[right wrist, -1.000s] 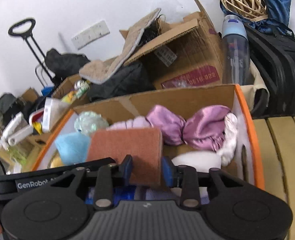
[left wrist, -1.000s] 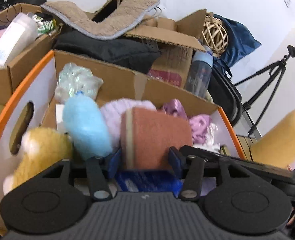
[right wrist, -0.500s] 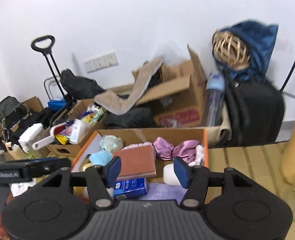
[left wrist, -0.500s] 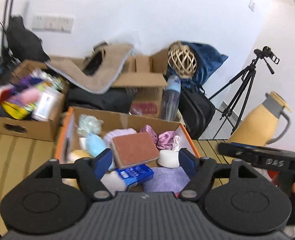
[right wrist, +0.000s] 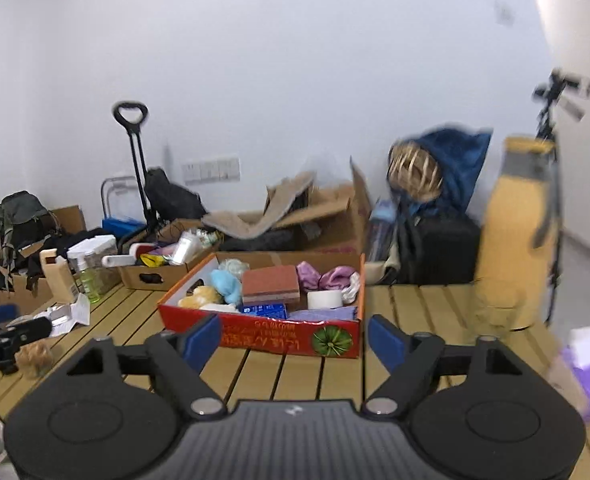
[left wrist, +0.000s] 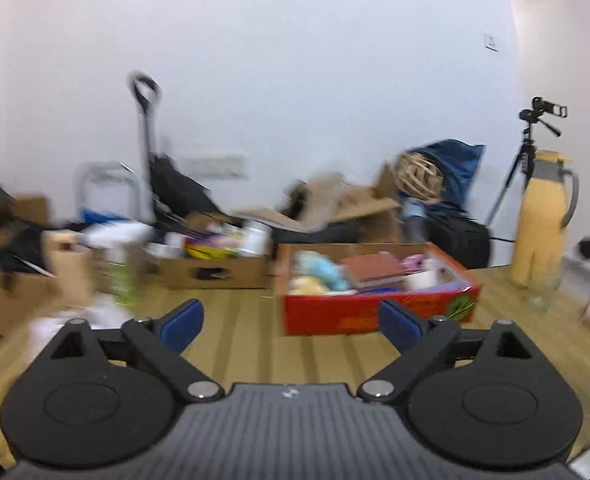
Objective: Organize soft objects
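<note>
A slatted wooden table (right wrist: 303,376) is seen under both claws, with a white wall behind it. Toward the table's far edge a red cardboard box (right wrist: 295,338) is set, its printed front wall turned to the cameras. Just past the box's right end, near the far right corner, a tall yellow jug (right wrist: 515,240) is stood upright. Inside the box, soft things are packed together: a brown sponge block (right wrist: 271,280) is laid flat near the middle, a light blue plush (right wrist: 227,284) is lodged just left of it, and pink satin cloth (right wrist: 327,276) is bunched to its right. A white tape roll (right wrist: 325,299) is placed in front of the cloth.

The left claw (left wrist: 291,322) and the right claw (right wrist: 295,338) are both held well short of the box; their jaws have just been opening and are spread wide, with nothing between them.
</note>
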### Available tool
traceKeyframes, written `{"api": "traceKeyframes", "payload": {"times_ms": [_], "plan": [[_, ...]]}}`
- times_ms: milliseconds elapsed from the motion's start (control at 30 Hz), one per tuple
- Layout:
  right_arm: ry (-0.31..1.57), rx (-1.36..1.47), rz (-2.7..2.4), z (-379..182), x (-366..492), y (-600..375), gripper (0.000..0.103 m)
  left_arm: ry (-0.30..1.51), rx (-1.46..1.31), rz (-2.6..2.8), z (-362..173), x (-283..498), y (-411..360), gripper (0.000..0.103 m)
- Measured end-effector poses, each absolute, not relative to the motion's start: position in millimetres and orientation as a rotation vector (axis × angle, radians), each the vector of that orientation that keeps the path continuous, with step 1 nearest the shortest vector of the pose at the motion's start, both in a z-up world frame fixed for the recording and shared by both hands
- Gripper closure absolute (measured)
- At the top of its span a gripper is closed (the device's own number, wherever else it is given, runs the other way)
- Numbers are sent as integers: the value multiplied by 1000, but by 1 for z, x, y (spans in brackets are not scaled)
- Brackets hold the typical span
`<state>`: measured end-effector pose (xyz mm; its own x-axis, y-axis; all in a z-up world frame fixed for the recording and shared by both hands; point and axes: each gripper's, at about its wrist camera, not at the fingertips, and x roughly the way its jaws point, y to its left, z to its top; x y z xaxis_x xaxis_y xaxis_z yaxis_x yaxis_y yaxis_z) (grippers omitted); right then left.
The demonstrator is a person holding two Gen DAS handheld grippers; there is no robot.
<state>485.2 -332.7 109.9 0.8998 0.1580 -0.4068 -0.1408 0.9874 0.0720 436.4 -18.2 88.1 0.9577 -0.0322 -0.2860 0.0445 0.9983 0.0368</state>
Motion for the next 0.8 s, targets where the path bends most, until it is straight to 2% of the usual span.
{"api": "traceKeyframes", "payload": {"times_ms": [233, 500, 800], "plan": [[262, -40, 184, 102, 324, -308, 5, 187, -22, -40, 90, 283, 8, 0], [246, 5, 223, 76, 204, -289, 3, 111, 14, -55, 85, 168, 0, 0], [238, -45, 197, 49, 115, -266, 0, 140, -10, -51, 55, 91, -7, 0]]}}
